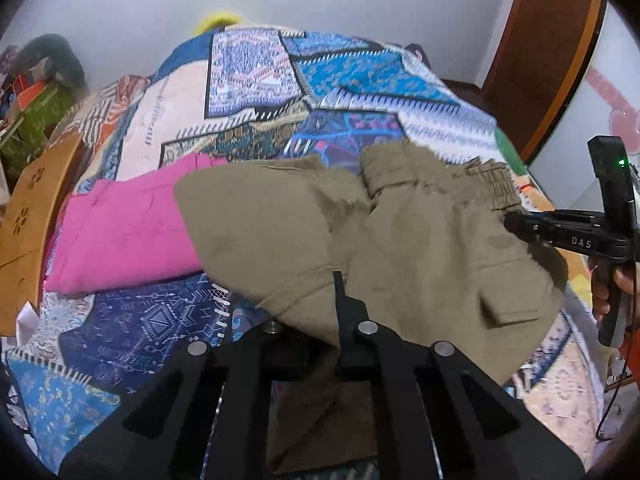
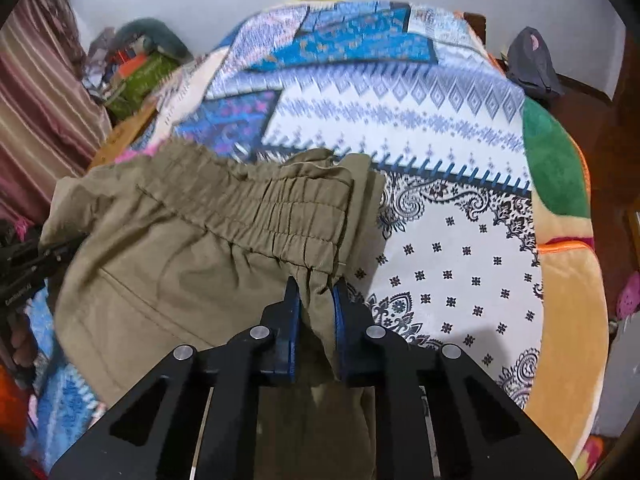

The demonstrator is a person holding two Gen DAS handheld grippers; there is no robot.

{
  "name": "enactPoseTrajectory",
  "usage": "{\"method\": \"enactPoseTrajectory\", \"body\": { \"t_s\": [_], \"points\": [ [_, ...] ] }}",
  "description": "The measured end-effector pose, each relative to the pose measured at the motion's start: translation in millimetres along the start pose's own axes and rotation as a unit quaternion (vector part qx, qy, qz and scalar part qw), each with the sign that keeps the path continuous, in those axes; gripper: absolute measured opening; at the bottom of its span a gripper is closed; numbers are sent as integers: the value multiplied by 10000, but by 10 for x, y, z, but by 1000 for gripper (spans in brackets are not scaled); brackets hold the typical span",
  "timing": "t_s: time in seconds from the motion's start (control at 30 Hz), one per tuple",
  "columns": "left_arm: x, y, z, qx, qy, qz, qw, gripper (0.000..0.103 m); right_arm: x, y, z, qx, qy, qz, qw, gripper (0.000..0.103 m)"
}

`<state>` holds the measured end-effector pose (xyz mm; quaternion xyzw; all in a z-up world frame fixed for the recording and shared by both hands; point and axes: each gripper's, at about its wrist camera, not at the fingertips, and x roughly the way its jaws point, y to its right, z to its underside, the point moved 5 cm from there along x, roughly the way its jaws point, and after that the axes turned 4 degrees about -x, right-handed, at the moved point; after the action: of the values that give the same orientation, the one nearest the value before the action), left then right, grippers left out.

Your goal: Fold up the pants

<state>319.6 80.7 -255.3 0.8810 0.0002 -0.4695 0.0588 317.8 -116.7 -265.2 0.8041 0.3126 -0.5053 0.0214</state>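
Pants: one olive-khaki pair (image 1: 400,240) lies across the patterned bedspread (image 1: 248,92) on the bed, its shirred waistband (image 2: 256,208) toward the right claw and its other end reaching over a pink garment (image 1: 120,240).
Left claw: the left claw (image 1: 316,320) has khaki cloth running in between its fingers; only one finger (image 1: 340,300) shows clearly, so it seems pressed onto a fold of the pants, though the far pad is hidden.
Right claw: the right claw (image 2: 314,292) is pinching the waistband edge between its two blue pads (image 2: 294,320), with cloth bunched in the gap.
Step in hand: judged from the two grips, the pants are being carried over for a fold.
Doing it well: keep both pinches firm and level so the cloth stays taut between them; bring the edges together squarely, as a slack side would leave a skewed crease; lay the fold down flat on the bed before letting go.
Risk: the elastic waistband is thick and gathered, so it may slip from a shallow pinch.
Count, pants: one.
Count, pink garment: one, folded, lying partly under the pants.
Count, claws: two, both gripping cloth.
Count, beds: one.
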Motion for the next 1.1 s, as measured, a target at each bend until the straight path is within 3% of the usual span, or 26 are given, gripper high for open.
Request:
{"method": "enactPoseTrajectory", "body": {
  "t_s": [0.53,0.77,1.1],
  "points": [
    [-922,-59,-173,21,820,-92,9966,6,-825,-596,-367,-463,876,-44,9951,10],
    [-1137,-499,-369,-206,1032,-183,9943,6,-783,-960,-705,-693,1111,-116,9913,10],
    [-1158,-1344,-645,-562,1131,-508,9907,6,-340,-1553,-1203,-1110,1160,-295,9866,10]
  ]
}}
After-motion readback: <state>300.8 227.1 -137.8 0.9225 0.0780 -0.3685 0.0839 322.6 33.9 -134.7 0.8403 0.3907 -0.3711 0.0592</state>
